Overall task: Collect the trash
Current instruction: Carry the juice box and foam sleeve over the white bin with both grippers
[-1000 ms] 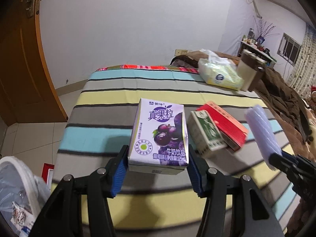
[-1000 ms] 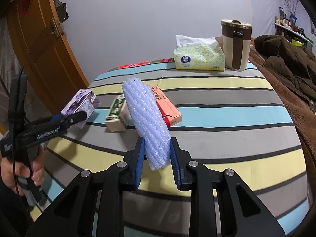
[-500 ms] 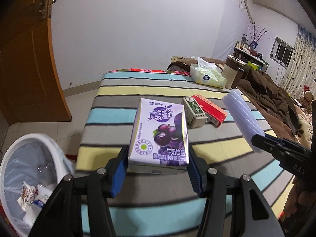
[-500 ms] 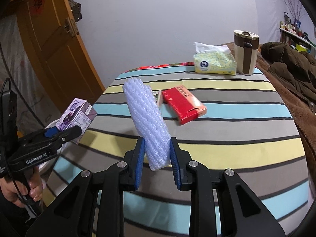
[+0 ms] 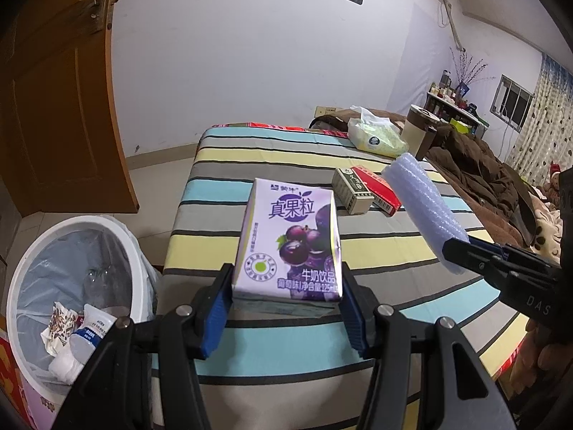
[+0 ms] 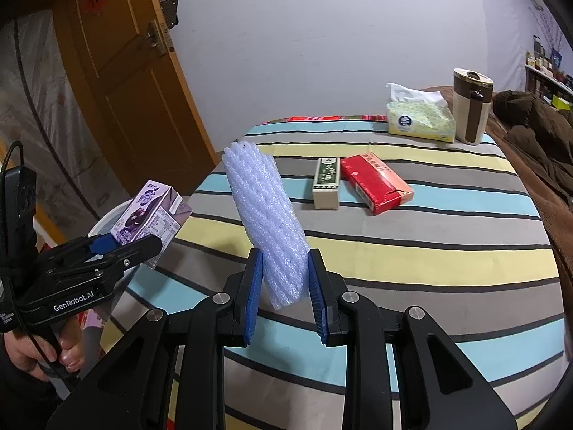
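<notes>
Since the earlier frames both grippers are drawing back from the striped bed [image 5: 286, 150] toward its near edge, and the white bin [image 5: 82, 272] is coming fully into the left wrist view, down at the left beside the bed.

The bin is lined with a bag and is already holding some wrappers and a small tube. On the bed, a red box [image 6: 376, 182] and a green-and-white box [image 6: 326, 182] are lying side by side, apparently touching, though the gap between them is too small to settle. A tissue pack [image 6: 420, 122] and a brown cup [image 6: 471, 107] are standing at the far end.

The right gripper [image 6: 284, 286] is holding a roll of white foam wrap [image 6: 263, 208] at its lower end, fingers narrow. The left gripper [image 5: 286, 304] is clamping a purple drink carton [image 5: 290, 243] by its sides, fingers at medium width.

Step in hand: carrying two items to the bin. The next move is likely calling for swinging the carton left over the bin mouth, then opening the fingers.
</notes>
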{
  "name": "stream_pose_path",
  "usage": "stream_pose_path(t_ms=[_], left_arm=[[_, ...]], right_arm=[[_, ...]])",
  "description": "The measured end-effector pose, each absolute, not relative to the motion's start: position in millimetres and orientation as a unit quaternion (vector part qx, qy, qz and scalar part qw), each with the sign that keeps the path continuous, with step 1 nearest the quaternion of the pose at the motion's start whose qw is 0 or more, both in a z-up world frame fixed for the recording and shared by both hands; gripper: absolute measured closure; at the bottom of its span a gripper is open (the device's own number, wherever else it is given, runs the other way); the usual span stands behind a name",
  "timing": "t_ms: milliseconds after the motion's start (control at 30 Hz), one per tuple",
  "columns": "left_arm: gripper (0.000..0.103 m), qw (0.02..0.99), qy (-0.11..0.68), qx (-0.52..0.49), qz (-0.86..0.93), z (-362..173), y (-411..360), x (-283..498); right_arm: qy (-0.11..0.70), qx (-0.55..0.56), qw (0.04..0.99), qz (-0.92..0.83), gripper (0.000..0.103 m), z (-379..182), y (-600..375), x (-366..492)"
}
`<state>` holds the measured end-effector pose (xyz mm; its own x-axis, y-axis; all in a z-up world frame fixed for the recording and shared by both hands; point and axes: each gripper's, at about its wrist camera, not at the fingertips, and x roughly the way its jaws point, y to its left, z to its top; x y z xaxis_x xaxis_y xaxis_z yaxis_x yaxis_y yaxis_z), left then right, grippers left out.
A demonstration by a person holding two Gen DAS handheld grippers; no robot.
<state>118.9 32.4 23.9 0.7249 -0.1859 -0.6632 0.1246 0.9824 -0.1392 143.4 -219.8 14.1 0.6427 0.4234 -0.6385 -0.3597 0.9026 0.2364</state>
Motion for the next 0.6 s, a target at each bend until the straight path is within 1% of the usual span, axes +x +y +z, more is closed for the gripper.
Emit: stream_pose_path(t_ms=[267, 600], left_arm=[[0.045, 0.93, 0.357, -0.047, -0.074, 23.2, 41.6, 112.8], [0.045, 0.934, 0.351, -0.067, -0.03, 21.3, 79.6, 105.6]], right_arm=[[0.365, 0.037, 0.902, 0.227, 0.077, 13.1, -207.2, 143.7], [0.372, 0.02, 0.889, 0.264, 0.077, 11.8, -170.5, 150.1]])
